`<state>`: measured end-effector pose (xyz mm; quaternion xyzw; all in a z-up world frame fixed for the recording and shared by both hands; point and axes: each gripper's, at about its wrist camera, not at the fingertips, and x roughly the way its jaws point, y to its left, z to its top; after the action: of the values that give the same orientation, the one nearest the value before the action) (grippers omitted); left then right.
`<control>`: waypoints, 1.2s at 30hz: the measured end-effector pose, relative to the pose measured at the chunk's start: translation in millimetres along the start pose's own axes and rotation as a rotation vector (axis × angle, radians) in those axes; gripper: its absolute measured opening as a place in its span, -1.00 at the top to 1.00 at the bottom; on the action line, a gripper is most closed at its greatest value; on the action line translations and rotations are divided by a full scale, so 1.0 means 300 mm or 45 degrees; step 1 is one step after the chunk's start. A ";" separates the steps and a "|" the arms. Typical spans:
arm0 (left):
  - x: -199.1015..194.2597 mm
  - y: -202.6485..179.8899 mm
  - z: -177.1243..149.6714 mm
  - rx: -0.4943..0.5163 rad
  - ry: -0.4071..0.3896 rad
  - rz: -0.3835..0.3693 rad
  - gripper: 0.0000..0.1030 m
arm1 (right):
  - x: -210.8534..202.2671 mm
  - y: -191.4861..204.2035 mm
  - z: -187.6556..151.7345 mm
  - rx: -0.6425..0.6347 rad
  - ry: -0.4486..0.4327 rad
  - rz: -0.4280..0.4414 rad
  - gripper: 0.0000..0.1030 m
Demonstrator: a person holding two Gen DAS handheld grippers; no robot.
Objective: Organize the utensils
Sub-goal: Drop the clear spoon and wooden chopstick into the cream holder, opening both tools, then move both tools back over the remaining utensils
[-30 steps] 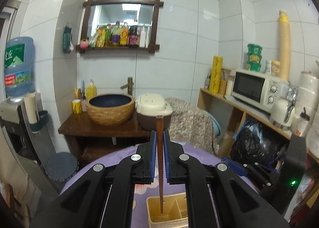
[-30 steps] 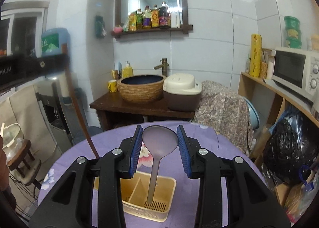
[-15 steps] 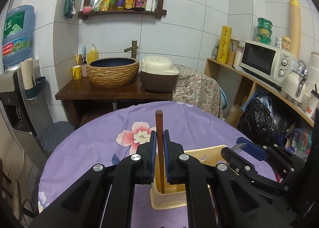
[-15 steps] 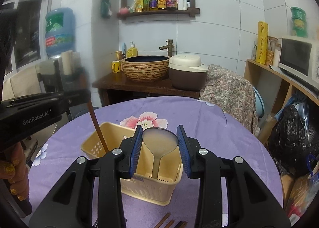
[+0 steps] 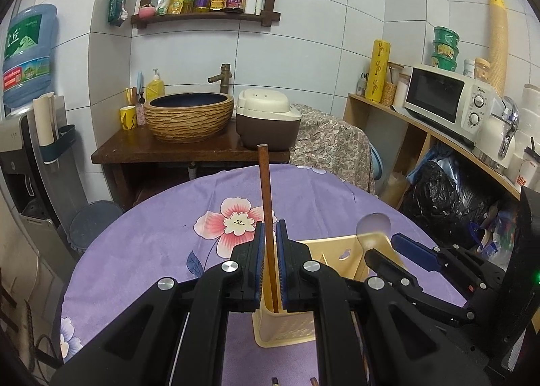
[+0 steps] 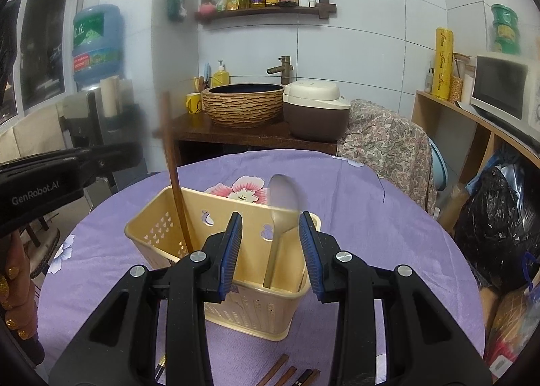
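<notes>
A cream plastic utensil basket (image 6: 162,227) stands on the purple floral tablecloth; it also shows in the left wrist view (image 5: 337,251). My left gripper (image 5: 271,261) is shut on a brown wooden chopstick (image 5: 265,197), upright with its lower end inside the basket's left compartment (image 6: 177,197). A grey spoon (image 6: 281,203) stands in the basket's right compartment, leaning back, blurred. My right gripper (image 6: 270,251) is open just in front of the spoon, its jaws apart and not touching it. The spoon's bowl shows in the left wrist view (image 5: 373,224).
Several brown chopstick ends (image 6: 287,374) lie on the cloth at the near edge. The round table (image 5: 152,234) stands before a wooden sink stand with a basin (image 5: 190,116) and rice cooker (image 5: 266,122). A shelf with a microwave (image 5: 445,101) stands on the right.
Both grippers have come down toward the basket. The right gripper has opened and let go of the spoon, which now stands in the basket. The chopstick has sunk deeper in.
</notes>
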<state>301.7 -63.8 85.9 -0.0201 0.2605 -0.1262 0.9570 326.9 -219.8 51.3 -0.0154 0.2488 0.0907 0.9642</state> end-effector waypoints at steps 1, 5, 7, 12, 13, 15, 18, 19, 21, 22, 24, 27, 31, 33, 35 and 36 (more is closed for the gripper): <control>-0.007 0.003 -0.001 0.000 -0.005 0.001 0.81 | -0.004 -0.002 -0.001 0.003 -0.005 0.003 0.27; -0.049 0.005 -0.012 0.010 -0.050 0.011 0.11 | -0.038 -0.007 -0.010 0.013 -0.042 -0.008 -0.07; -0.088 0.005 -0.021 0.019 -0.095 0.018 -0.02 | -0.068 -0.005 -0.019 0.011 -0.074 -0.016 -0.18; -0.191 0.023 -0.063 0.016 -0.176 0.027 -0.44 | -0.157 -0.003 -0.036 -0.010 -0.123 -0.056 -0.40; -0.213 0.032 -0.080 0.013 -0.191 0.032 -0.52 | -0.171 -0.006 -0.039 -0.005 -0.126 -0.065 -0.46; -0.242 0.047 -0.111 0.008 -0.197 0.049 -0.64 | -0.217 -0.016 -0.057 0.010 -0.125 -0.087 -0.48; -0.267 0.071 -0.175 -0.003 -0.160 0.057 -0.72 | -0.281 -0.015 -0.094 -0.005 -0.105 -0.117 -0.59; -0.270 0.074 -0.188 -0.002 -0.147 0.058 -0.74 | -0.299 -0.013 -0.110 -0.013 -0.097 -0.127 -0.63; -0.275 0.084 -0.233 0.004 -0.114 0.074 -0.79 | -0.328 -0.004 -0.151 -0.029 -0.067 -0.147 -0.68; -0.277 0.090 -0.259 0.006 -0.101 0.091 -0.83 | -0.337 0.000 -0.172 -0.036 -0.045 -0.154 -0.68; -0.280 0.098 -0.306 0.006 -0.076 0.111 -0.88 | -0.349 0.007 -0.219 -0.036 -0.008 -0.160 -0.68; -0.276 0.111 -0.375 -0.012 -0.019 0.123 -0.90 | -0.354 0.015 -0.295 -0.038 0.068 -0.188 -0.68; -0.260 0.112 -0.459 0.001 0.050 0.149 -0.90 | -0.345 0.011 -0.384 -0.013 0.159 -0.216 -0.68; -0.252 0.109 -0.501 0.015 0.079 0.156 -0.90 | -0.343 0.009 -0.427 0.009 0.196 -0.212 -0.69; -0.248 0.101 -0.531 0.039 0.096 0.162 -0.90 | -0.340 0.008 -0.461 0.027 0.226 -0.213 -0.69; -0.247 0.095 -0.550 0.060 0.104 0.173 -0.90 | -0.339 0.007 -0.478 0.037 0.240 -0.219 -0.70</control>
<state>163.7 -12.9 -23.0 0.0252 0.2971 -0.0678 0.9521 170.6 -245.3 -25.3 -0.0313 0.3372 0.0022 0.9409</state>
